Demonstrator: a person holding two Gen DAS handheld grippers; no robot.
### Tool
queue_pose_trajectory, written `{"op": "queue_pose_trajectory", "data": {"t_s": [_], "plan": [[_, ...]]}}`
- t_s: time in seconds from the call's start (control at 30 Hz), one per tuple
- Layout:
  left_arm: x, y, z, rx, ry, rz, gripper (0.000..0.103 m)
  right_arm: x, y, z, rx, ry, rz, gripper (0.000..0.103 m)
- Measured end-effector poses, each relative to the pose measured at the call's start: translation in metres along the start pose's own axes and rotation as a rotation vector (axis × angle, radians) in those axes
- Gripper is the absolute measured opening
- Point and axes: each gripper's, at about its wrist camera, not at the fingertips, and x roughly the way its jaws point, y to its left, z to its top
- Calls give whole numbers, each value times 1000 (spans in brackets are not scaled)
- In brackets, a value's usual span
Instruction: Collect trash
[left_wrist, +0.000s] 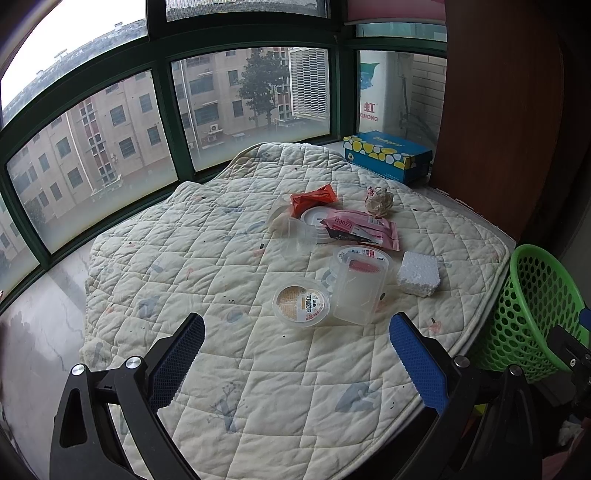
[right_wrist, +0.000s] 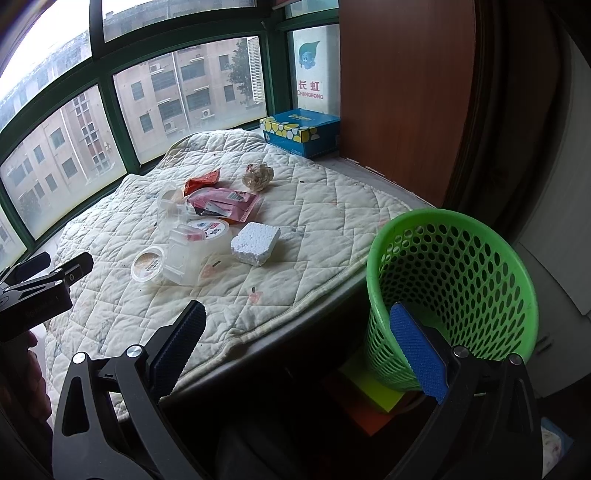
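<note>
Both your tongs, left (left_wrist: 297, 354) and right (right_wrist: 297, 350), were wide open and empty. You should have taken the nearest cup (left_wrist: 301, 303) first, gripping its rim, then the basket (right_wrist: 452, 291).

trash (left_wrist: 343, 254): wrappers, cups, foam (clustered) on quilt | green basket (right_wrist: 454, 295): upright, beside edge

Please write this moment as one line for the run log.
phase: before first pick | left gripper: open, empty | right gripper: open, empty, near green basket | trash: all on quilt
</note>
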Motion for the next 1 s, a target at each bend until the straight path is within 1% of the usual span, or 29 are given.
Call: {"op": "queue_pose_trajectory", "data": {"t_s": [0.5, 0.73, 1.0], "plan": [[7, 0, 7, 5, 0, 0, 97, 5, -1, 5, -1, 1, 0, 98], [14, 8, 12, -2, 9, 5, 97, 14, -1, 13, -9, 2, 4, 98], [25, 23, 20, -14, 18, 32, 97, 32, 8, 24, -41, 10, 14, 98]]}}
